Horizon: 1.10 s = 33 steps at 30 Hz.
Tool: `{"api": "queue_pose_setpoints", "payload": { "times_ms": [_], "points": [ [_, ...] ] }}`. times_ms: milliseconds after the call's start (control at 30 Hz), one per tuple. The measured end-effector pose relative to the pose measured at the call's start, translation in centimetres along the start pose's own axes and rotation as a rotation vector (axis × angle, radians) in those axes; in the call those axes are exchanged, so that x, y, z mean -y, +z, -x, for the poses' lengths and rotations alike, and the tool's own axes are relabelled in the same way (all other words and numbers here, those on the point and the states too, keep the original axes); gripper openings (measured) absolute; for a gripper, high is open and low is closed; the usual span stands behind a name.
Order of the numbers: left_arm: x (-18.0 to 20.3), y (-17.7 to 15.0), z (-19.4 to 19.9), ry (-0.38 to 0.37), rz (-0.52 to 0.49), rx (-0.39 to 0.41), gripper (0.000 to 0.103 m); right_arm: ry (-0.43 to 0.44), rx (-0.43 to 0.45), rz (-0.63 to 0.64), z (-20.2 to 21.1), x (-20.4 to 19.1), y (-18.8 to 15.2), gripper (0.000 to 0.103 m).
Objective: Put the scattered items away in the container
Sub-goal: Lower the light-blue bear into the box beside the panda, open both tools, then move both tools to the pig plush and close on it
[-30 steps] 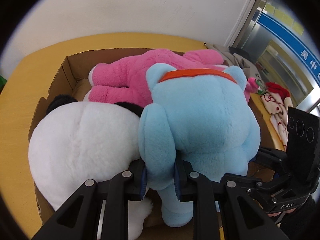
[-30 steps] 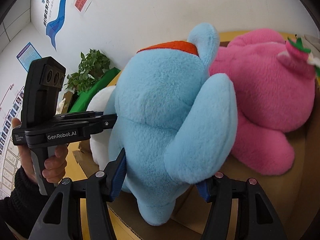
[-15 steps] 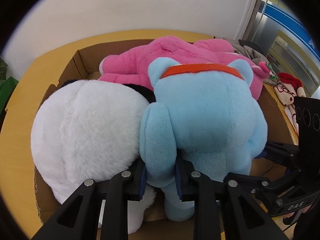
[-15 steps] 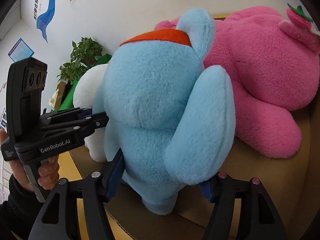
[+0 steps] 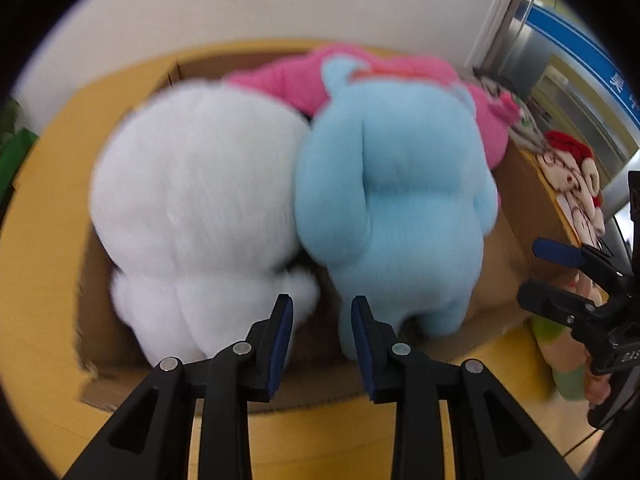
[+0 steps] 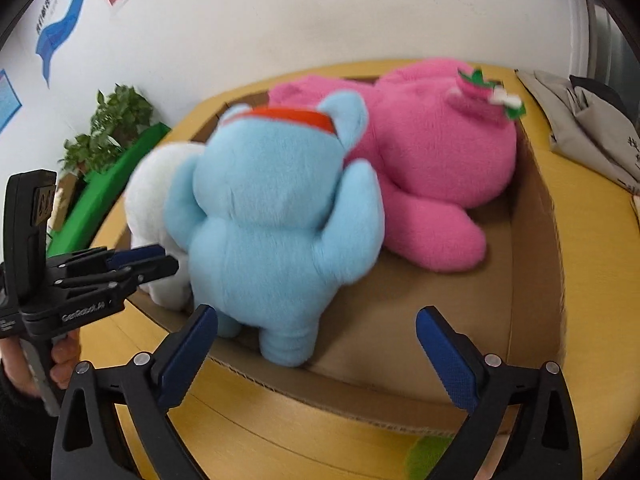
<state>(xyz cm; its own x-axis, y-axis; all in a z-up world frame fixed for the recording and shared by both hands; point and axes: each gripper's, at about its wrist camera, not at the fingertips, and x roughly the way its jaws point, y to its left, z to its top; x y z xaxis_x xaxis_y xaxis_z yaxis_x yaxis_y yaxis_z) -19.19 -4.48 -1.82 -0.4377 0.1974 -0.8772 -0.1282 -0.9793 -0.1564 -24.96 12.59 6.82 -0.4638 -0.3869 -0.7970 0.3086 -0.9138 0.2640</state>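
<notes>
Cardboard walls of the shallow brown box (image 6: 536,216) now hold three soft toys: our fluffy blue plush bear with the orange collar (image 6: 272,224) stands upright at the near edge, pressed against the white plush toy (image 5: 196,208) on its left, with the pink plush toy (image 6: 432,160) lying along the far side. Our left gripper (image 5: 322,320) hangs just short of the box's near edge, jaws narrowly parted and holding nothing; our right gripper (image 6: 316,344) is spread wide and equally empty. We judge the bear the weak point: its feet sit right at the near rim, so a brush from either gripper could tip it out onto the yellow wooden table (image 6: 280,440). More toys lie past the box's right edge (image 5: 568,176).
</notes>
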Motion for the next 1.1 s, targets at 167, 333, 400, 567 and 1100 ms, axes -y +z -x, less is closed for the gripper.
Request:
{"api": "queue_pose_setpoints", "payload": {
  "times_ms": [167,333,400,567,1100],
  "points": [
    [-0.3,-2.0,0.7,-0.007,0.019,0.027,0.029,-0.035,-0.047,0.028,-0.7,-0.6,-1.8,0.101],
    [0.2,-3.8,1.8,0.001,0.003,0.037,0.029,-0.052,-0.058,0.045,-0.1,-0.7,-2.9,0.101],
    [0.4,-4.4,2.1,-0.005,0.007,0.035,0.029,-0.049,-0.060,0.048,0.1,-0.6,-3.4,0.101],
    [1.0,-6.6,3.0,-0.007,0.004,0.039,0.029,-0.044,-0.074,0.050,0.9,-1.1,-5.4,0.101],
    [4.7,-5.8,13.8,0.055,-0.083,0.420,0.069,-0.235,0.129,0.099,8.7,-5.0,-5.1,0.101]
  ]
}}
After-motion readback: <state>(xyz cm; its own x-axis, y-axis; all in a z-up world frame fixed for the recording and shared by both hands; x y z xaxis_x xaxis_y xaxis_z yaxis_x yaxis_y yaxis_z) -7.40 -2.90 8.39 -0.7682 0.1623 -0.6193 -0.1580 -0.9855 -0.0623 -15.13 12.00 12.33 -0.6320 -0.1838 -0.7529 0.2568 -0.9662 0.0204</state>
